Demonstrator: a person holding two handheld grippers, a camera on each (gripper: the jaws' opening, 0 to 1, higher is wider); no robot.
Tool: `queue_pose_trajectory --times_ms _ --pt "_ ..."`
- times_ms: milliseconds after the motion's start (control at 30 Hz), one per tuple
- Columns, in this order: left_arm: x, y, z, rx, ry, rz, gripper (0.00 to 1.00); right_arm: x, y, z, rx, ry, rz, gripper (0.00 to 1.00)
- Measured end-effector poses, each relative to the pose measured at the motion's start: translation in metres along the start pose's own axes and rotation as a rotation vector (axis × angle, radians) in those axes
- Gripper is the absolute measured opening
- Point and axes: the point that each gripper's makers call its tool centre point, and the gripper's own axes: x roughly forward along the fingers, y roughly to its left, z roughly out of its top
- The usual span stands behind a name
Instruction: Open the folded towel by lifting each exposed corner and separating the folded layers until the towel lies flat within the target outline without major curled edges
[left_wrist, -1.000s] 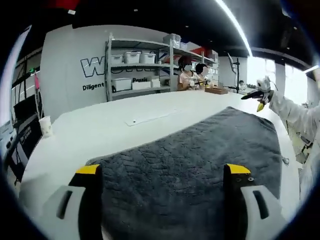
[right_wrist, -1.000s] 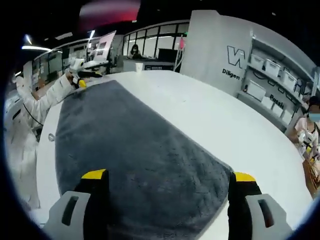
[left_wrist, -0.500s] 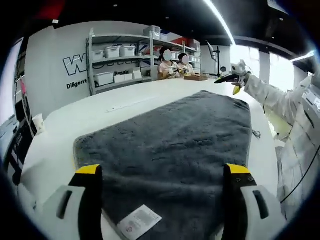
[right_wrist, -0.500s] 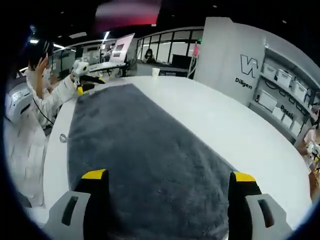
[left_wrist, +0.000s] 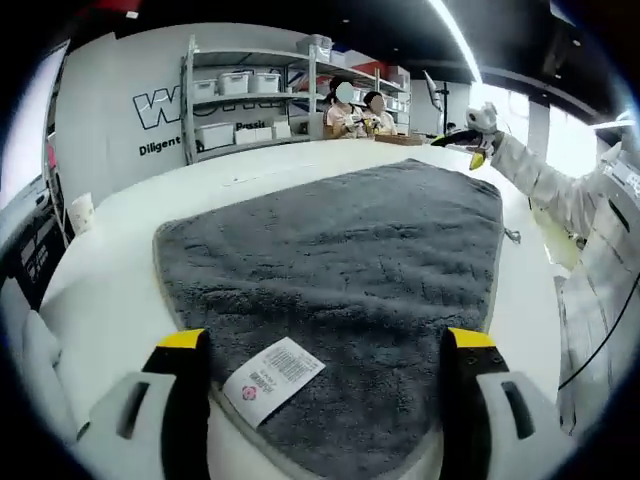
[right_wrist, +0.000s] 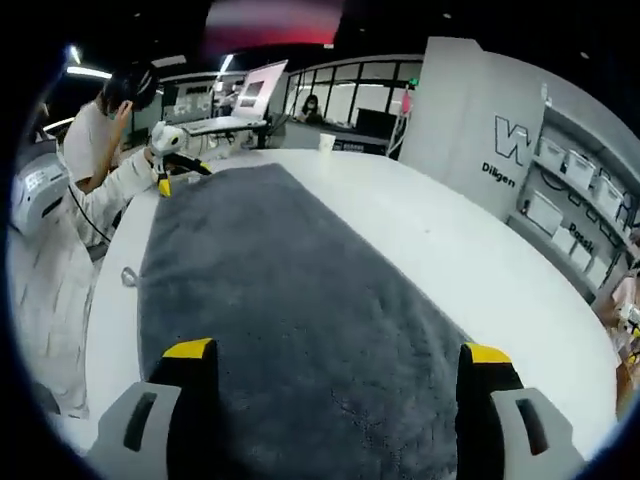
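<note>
Left gripper view: my left tongs (left_wrist: 318, 350) stand wide apart over the near edge of the grey towel (left_wrist: 340, 260), gripping nothing. The towel lies spread on the white worktop (left_wrist: 110, 290), and its white care label (left_wrist: 272, 378) rests on the pile just between my two jaws. At the far corner I see my right tongs (left_wrist: 468, 150) held above the towel's end, my white sleeve (left_wrist: 560, 195) running back from them. Behind the worktop a metal shelf unit (left_wrist: 250, 100) carries pale storage bins (left_wrist: 245, 80); what is in them I cannot tell. A paper cup (left_wrist: 82, 212) stands on the worktop's left edge, and two people (left_wrist: 358, 108) sit beyond the far side.

In the right gripper view my right tongs (right_wrist: 338, 352) are likewise apart and hold nothing, with the towel (right_wrist: 290, 300) stretching away from them along the worktop (right_wrist: 470, 270). My left tongs (right_wrist: 172, 172) hang at the towel's far end. Shelves with bins (right_wrist: 575, 195) stand at right, their contents unreadable, and a cup (right_wrist: 326, 142) sits at the worktop's far edge.
</note>
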Motion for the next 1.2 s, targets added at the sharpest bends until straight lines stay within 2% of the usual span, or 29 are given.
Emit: queue_pose_trajectory --times_ms 100,300,433,567,633,733,900,933,1000,1133,1200 --pt "-0.001 -0.001 0.001 -0.002 -0.007 -0.007 0.95 0.004 0.010 0.010 -0.018 -0.014 0.028 0.99" --pt "-0.005 0.001 -0.002 -0.001 -0.016 -0.014 0.94 0.014 0.020 0.017 -0.022 0.020 0.023 0.99" --pt "-0.009 0.003 -0.003 -0.003 -0.014 -0.016 0.93 0.023 0.042 0.037 -0.039 -0.018 0.046 0.99" --pt "-0.009 0.003 -0.003 0.001 -0.017 -0.022 0.92 0.036 0.065 0.062 -0.058 -0.070 0.073 0.98" --pt "-0.009 0.003 -0.003 0.004 -0.019 -0.025 0.92 0.045 0.081 0.075 -0.074 -0.096 0.119 0.95" --pt "-0.010 0.003 -0.003 0.004 -0.022 -0.028 0.92 0.061 0.104 0.093 -0.115 -0.120 0.151 0.88" --pt "-0.010 0.004 -0.003 0.002 -0.031 -0.030 0.91 0.088 0.134 0.121 -0.142 -0.194 0.199 0.87" --pt "-0.010 0.004 -0.003 0.002 -0.031 -0.030 0.91 0.090 0.137 0.124 -0.142 -0.198 0.206 0.84" --pt "-0.010 0.004 -0.003 0.003 -0.031 -0.031 0.91 0.106 0.160 0.139 -0.137 -0.227 0.269 0.79" --pt "-0.011 0.005 -0.003 0.007 -0.033 -0.033 0.91 0.125 0.188 0.168 -0.100 -0.316 0.336 0.69" --pt "-0.011 0.005 -0.003 0.007 -0.031 -0.033 0.91 0.137 0.200 0.186 -0.059 -0.374 0.344 0.64"
